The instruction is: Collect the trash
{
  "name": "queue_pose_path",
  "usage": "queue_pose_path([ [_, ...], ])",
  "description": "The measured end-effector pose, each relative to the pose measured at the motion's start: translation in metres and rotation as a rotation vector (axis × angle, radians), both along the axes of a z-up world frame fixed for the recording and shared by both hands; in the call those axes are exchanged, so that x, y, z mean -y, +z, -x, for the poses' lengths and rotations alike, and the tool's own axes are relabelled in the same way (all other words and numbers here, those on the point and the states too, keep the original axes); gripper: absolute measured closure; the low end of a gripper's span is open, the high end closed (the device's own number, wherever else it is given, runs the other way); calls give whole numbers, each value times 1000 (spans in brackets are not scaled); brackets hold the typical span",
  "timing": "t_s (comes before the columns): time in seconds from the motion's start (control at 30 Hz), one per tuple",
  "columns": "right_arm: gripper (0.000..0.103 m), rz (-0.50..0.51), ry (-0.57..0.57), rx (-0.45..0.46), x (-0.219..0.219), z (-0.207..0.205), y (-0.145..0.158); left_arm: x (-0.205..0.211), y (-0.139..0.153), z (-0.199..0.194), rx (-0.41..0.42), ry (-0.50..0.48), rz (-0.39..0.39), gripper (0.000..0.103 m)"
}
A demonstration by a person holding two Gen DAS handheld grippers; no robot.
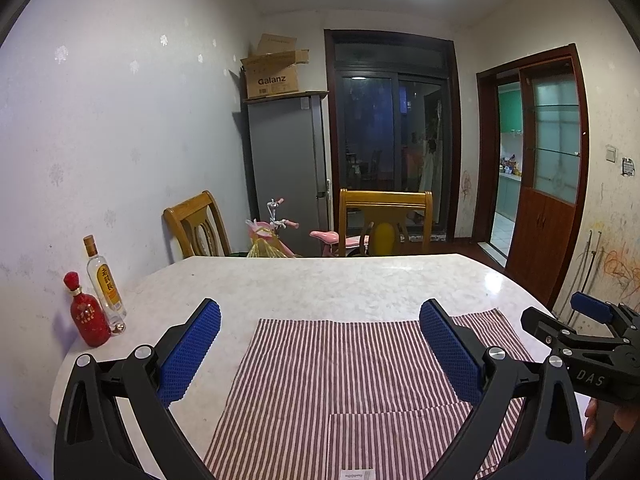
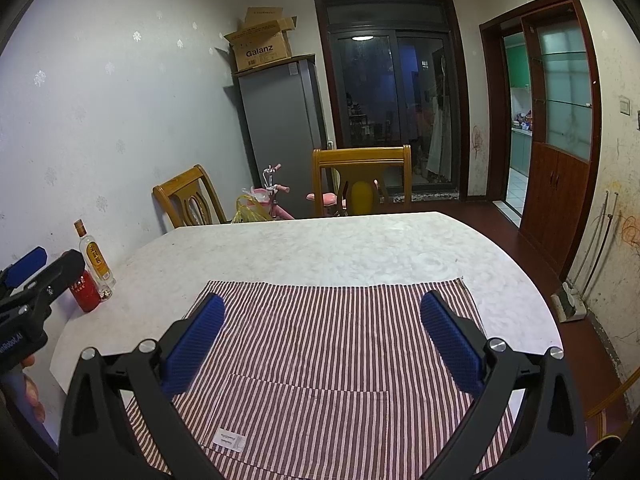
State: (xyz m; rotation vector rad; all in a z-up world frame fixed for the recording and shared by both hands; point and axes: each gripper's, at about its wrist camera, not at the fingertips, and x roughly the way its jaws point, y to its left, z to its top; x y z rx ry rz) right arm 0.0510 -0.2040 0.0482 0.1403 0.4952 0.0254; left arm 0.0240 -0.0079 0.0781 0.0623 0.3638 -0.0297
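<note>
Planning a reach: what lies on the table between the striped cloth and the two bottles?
Only bare tabletop between the striped cloth and the bottles, shown in the left wrist view.

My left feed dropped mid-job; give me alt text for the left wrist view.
The open left gripper hovers over a striped cloth on a marble-look table. A red bottle and a clear liquor bottle stand at its left edge.
</note>
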Motion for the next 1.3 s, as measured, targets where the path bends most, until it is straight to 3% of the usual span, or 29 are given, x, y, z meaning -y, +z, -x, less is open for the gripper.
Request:
queue_pose_path([
  [0.7, 5, -5, 1, -2, -3, -1, 0, 1, 0, 0, 18, -20, 22, 6],
  [1.0, 5, -10, 0, -2, -4, -2, 0, 9, 1, 7, 58, -13, -13, 6],
  [1.3, 5, -14, -2, -3, -5, -3, -1, 5, 2, 8, 46, -45, 60, 6],
])
